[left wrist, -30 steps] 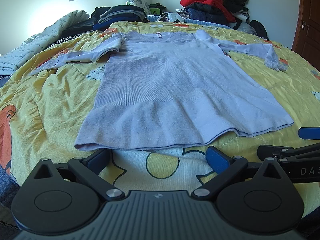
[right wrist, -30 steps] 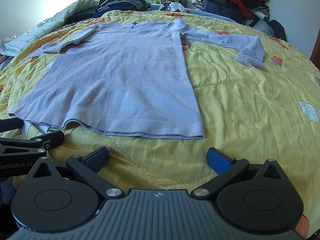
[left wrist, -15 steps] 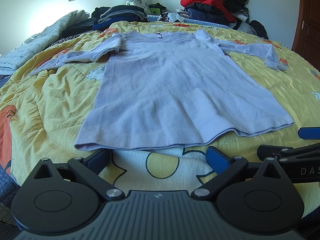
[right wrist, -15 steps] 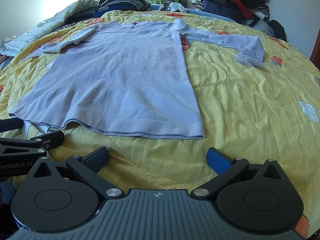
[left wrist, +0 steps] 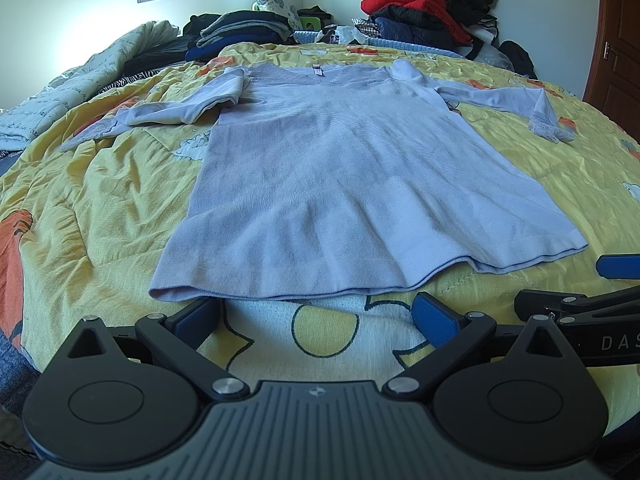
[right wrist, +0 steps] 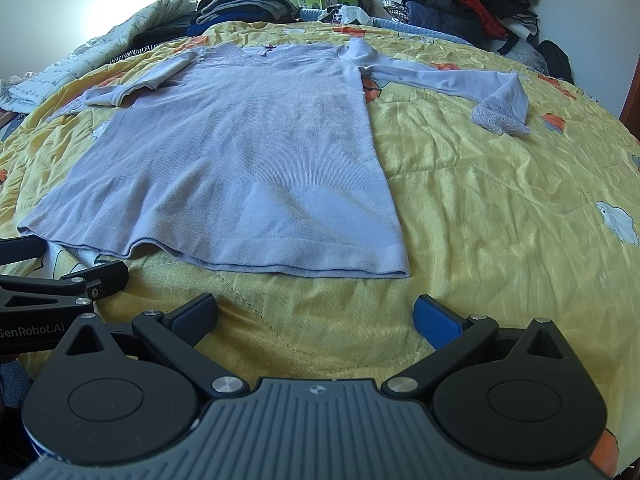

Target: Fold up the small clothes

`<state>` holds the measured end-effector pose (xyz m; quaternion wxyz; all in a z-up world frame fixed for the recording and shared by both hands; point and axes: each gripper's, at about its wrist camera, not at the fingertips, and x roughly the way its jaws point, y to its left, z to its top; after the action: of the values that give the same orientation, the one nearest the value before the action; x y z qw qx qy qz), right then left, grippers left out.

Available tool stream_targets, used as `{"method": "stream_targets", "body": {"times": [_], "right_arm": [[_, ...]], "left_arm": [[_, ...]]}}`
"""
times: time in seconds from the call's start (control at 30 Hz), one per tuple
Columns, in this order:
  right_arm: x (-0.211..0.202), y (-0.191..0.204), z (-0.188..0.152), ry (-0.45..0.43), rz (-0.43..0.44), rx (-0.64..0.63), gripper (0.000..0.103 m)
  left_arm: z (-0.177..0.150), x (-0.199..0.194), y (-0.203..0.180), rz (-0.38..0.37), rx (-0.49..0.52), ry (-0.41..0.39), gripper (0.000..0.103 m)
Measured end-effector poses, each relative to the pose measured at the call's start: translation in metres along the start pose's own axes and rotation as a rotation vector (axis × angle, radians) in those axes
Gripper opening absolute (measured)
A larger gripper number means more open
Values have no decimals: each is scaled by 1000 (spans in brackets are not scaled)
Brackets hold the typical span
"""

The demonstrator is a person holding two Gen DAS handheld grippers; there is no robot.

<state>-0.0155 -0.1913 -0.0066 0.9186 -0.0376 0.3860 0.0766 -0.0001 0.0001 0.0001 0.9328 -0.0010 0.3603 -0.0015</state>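
Lavender top (right wrist: 240, 168) flat on yellow quilt (right wrist: 500, 208)

In the left wrist view the right tongs (left wrist: 618, 284) run off the right edge, so only one blue pad and part of the frame show. The left tongs (right wrist: 48, 268) are likewise cut by the right wrist view's left edge. The neck label (left wrist: 317, 68) on the lilac top (left wrist: 360, 184) is too small to read.

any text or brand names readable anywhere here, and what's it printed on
"DAS", cut off by the frame edge: on the right gripper, its black arm.
"GenRobot.AI", first letter partly cut off: on the left gripper, its black arm.
Neck tag on the lilac top: too small to read.
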Motion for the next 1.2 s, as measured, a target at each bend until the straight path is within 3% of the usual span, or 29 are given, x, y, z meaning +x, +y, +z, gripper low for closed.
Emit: {"method": "stream_targets", "body": {"times": [1.2], "right_arm": [[3,-2,3,1,8,-9,102]], "left_arm": [[0,0,0,0,0,0,103]]}}
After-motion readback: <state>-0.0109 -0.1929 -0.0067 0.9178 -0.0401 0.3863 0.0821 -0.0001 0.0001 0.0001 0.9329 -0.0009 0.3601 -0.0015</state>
